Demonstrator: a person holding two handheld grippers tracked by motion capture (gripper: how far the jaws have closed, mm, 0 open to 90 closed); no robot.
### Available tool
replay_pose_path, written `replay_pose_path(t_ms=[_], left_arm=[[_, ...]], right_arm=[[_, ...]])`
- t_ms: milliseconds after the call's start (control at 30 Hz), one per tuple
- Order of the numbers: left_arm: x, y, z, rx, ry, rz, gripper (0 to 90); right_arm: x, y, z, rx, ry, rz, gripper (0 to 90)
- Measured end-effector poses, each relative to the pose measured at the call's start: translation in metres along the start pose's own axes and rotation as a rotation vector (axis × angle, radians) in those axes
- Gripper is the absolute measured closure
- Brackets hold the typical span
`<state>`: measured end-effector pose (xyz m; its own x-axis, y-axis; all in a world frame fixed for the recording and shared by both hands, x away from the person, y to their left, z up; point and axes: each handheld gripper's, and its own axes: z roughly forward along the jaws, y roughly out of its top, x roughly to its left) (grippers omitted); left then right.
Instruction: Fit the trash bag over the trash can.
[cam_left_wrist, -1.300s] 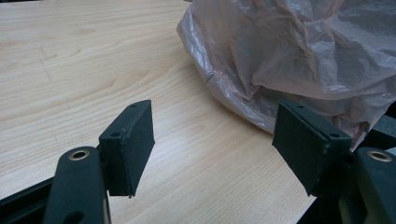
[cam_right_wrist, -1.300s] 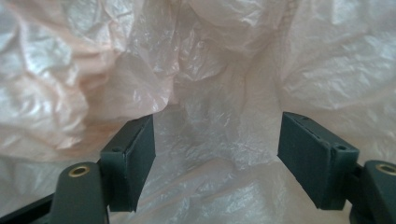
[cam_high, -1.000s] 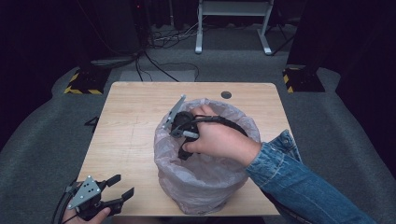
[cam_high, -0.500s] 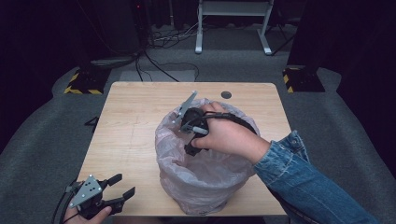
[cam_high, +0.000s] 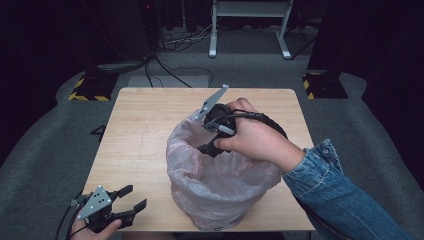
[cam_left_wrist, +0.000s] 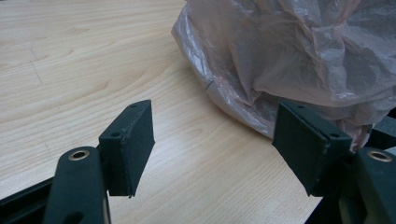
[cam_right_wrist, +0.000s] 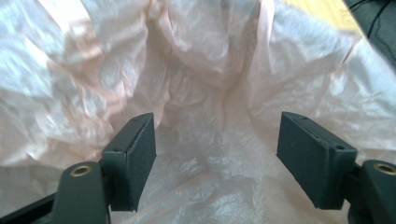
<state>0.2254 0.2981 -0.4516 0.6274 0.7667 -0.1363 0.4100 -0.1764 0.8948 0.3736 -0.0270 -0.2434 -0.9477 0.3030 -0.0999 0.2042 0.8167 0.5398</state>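
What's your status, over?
Right gripper open, down inside pink bag. Left gripper open, idle at table corner. Nothing held, nothing obstructing.

The right gripper (cam_high: 212, 145) has lifted up and back toward the bag's (cam_high: 220, 185) far rim; its plate tilts higher.

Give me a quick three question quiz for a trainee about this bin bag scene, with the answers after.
1. True or false: the right gripper points down into the pink bag.
2. Are the left gripper jaws A) open or B) shut on the bag?
3. Fill in: the left gripper sits near the table's ____ left corner.

Key: 1 true. 2 A. 3 near.
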Motion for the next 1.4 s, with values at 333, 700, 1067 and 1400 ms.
replay_pose_path(t_ms=[333,700,1067,1400], left_arm=[[0.0,-0.001,-0.002,-0.004,0.002,0.0,29.3],[0.001,-0.001,-0.003,-0.002,0.005,-0.002,29.3],[0.001,-0.001,0.0,0.004,0.003,0.0,29.3],[0.001,-0.001,0.004,0.008,-0.004,-0.004,29.3]], right_arm=[[0.037,0.023,0.027,0.029,0.055,-0.085,28.9],[0.017,0.012,0.011,0.013,0.028,-0.032,28.2],[0.004,0.002,-0.029,-0.116,-0.002,0.004,27.9],[0.004,-0.023,-0.055,-0.191,-0.037,0.017,26.1]])
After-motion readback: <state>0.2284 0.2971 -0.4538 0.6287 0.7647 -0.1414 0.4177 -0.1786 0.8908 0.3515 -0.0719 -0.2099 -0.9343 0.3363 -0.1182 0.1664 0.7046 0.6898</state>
